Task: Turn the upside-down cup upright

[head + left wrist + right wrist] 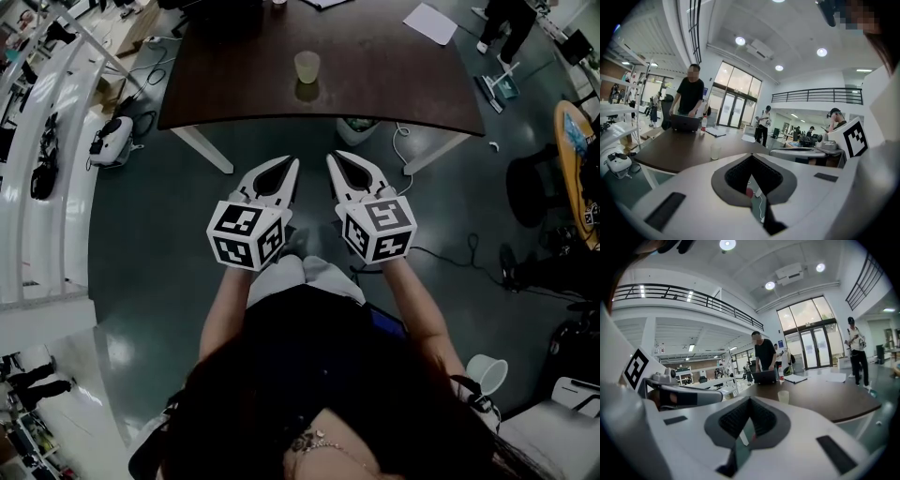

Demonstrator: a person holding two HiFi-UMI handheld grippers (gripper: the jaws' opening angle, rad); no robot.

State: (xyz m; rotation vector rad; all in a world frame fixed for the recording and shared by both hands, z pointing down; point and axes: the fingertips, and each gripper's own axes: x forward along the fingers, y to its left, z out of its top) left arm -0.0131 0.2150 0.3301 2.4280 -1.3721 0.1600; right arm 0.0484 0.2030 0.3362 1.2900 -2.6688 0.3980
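Note:
A pale translucent cup (307, 66) stands alone on the dark brown table (234, 84), near the middle. From here I cannot tell which way up it is. Both grippers hang side by side over the floor, short of the table's near edge, and point toward it. My left gripper (292, 163) is shut with nothing in it, and so is my right gripper (331, 157). In the left gripper view the cup (715, 151) shows above and left of the closed left gripper (752, 157). In the right gripper view the cup (783, 396) sits right of the closed right gripper (750, 400).
At the table's far side a person (690, 96) stands over a laptop (685, 123), with a bottle (703, 124) and papers (430, 22) nearby. A white bin (357, 127) sits under the table, cables (450, 253) run over the floor, and shelving (37, 159) lines the left.

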